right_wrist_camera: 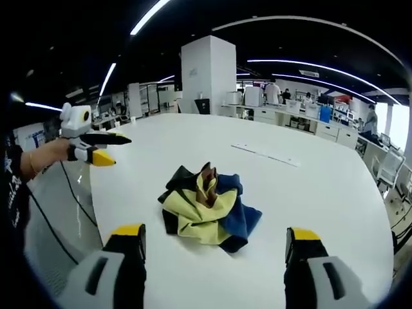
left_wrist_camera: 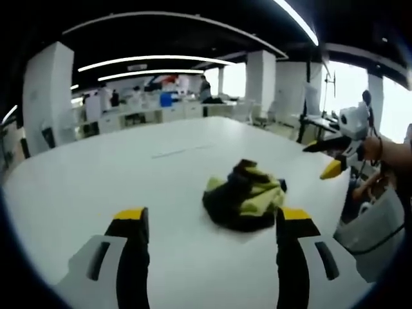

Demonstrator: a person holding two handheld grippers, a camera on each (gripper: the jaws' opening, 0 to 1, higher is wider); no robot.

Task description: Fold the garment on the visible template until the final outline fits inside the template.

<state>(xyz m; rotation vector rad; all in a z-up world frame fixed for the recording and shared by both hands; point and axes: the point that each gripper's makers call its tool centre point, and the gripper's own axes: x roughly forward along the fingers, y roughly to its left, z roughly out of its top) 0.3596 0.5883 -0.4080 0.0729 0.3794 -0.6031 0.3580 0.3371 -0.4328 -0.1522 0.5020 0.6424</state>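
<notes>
Garment (right_wrist_camera: 206, 206): one, a crumpled heap of yellow, black and blue with a bit of brown, lying on the one white table (right_wrist_camera: 322, 193). My left gripper (left_wrist_camera: 212, 222) hangs above the near edge, its two yellow-tipped jaws wide apart and holding nothing; the heap sits between and beyond them, nearer the right jaw. My right gripper (right_wrist_camera: 215, 238) hangs likewise above the table, jaws wide and bare, the heap just beyond them. One thin strip (right_wrist_camera: 267, 154) lies farther back on the table. Template lines: I cannot tell.
</notes>
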